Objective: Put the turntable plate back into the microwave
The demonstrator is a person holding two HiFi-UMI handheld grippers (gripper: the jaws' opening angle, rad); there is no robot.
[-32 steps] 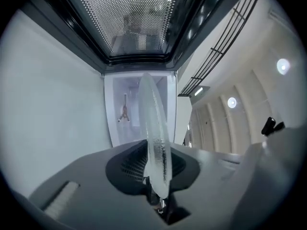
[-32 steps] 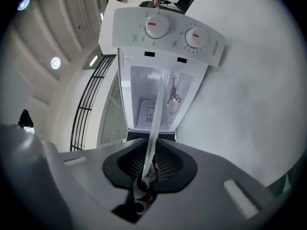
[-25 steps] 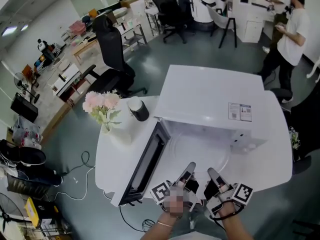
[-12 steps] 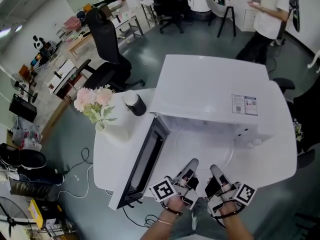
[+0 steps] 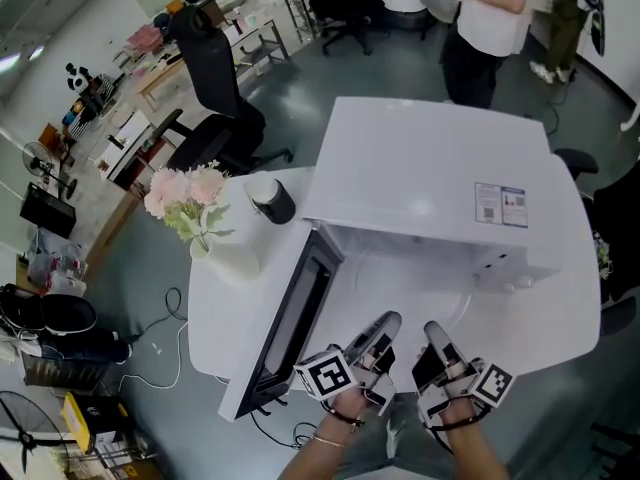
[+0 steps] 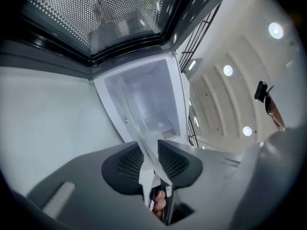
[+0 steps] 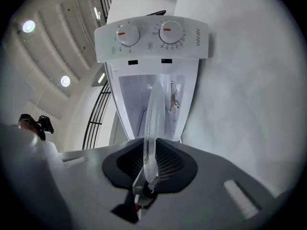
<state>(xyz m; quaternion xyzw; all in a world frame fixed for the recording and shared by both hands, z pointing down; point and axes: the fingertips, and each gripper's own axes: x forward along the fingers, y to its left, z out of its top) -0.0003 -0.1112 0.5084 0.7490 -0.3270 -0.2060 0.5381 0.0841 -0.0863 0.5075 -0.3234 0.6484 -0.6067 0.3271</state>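
Observation:
The clear glass turntable plate [image 5: 410, 298] lies level in the mouth of the open white microwave [image 5: 430, 168], its near rim at both grippers. In the left gripper view the plate [image 6: 136, 123] runs edge-on between the pads of my left gripper [image 6: 151, 159]. Those jaws have just been opening, and a gap shows beside the glass. My right gripper [image 7: 151, 164] is shut on the plate's rim [image 7: 153, 114], with the cavity and the control panel [image 7: 153, 37] straight ahead. In the head view the left gripper [image 5: 380, 333] and the right gripper [image 5: 437, 340] sit side by side.
The microwave door [image 5: 295, 328] stands swung open to the left, close beside my left gripper. A vase of pink flowers [image 5: 180, 193] and a black-and-white cup [image 5: 270, 198] stand on the white table [image 5: 215, 308] at the left. A person [image 5: 485, 18] stands behind the microwave.
My left gripper has rolled a little and its jaws stand wider round the plate's rim. Both hands stay at the microwave's mouth. The person in the background has walked left.

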